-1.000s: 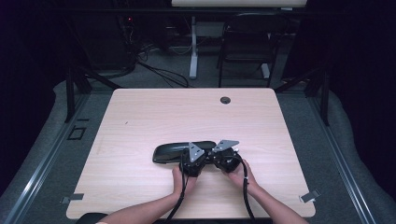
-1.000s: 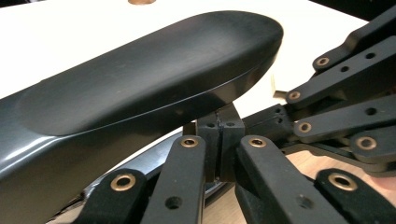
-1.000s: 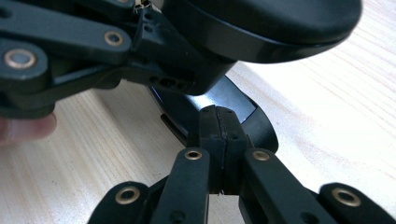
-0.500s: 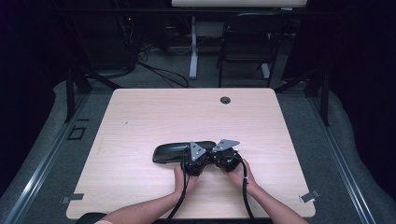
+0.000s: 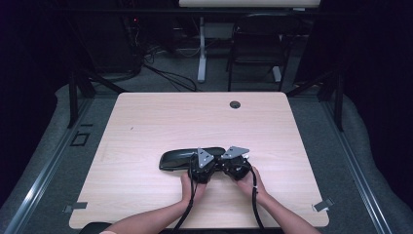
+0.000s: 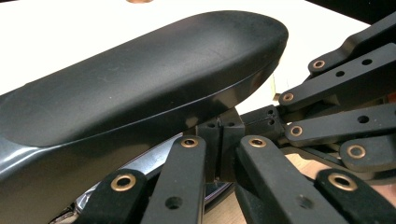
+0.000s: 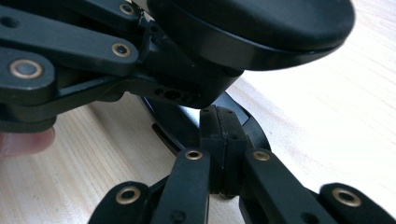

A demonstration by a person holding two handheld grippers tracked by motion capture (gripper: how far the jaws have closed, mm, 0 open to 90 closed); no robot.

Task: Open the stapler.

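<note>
A glossy black hinged case (image 5: 187, 158), likely rigid, light and slippery, lies near-centre on the surface (image 5: 146, 122). The left hand-held gripper (image 5: 203, 165) and right hand-held gripper (image 5: 230, 161), both clenched, meet at its right end, the best hold.

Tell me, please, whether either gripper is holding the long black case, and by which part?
Neither holds it. The left gripper and right gripper are both shut with pads together, beside the open black case, under its raised lid.
</note>
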